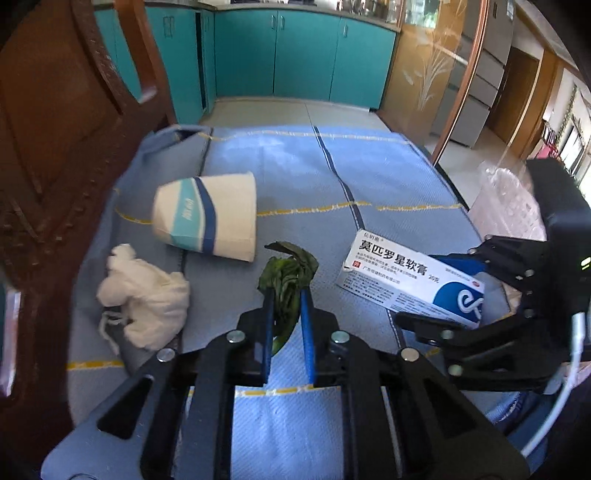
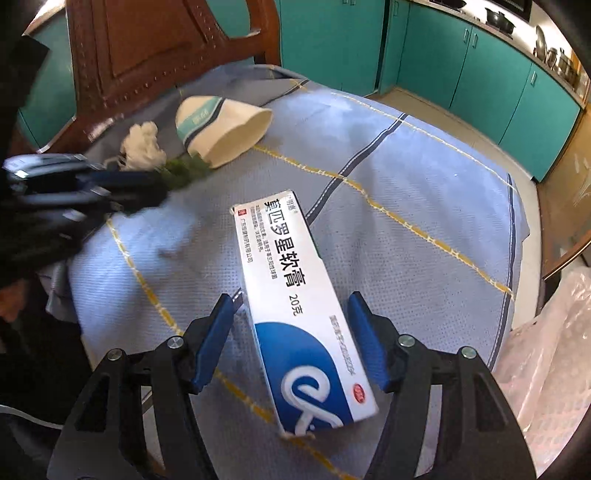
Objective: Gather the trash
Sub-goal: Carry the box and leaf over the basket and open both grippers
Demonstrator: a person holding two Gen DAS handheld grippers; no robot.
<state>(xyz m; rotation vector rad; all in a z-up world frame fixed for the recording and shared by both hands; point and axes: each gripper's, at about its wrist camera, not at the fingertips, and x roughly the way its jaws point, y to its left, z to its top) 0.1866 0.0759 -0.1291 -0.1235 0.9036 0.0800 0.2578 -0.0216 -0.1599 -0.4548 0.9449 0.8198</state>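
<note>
1. Your left gripper [image 1: 287,295] pinches the wilted leaf [image 1: 290,275] on the tablecloth [image 1: 388,173], ready to lift.
2. Your right gripper [image 2: 291,321] straddles the ointment box [image 2: 295,291], pads not touching, to clamp its narrow sides.

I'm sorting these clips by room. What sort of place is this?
Probably a home kitchen or dining area: teal cabinets under a counter with pots, a carved wooden chair, and a table under a blue checked cloth.

The far right of the blue cloth [image 1: 388,173] lies open; the chair back [image 1: 55,147] walls the left, paper cup [image 1: 207,214] beside it.
</note>
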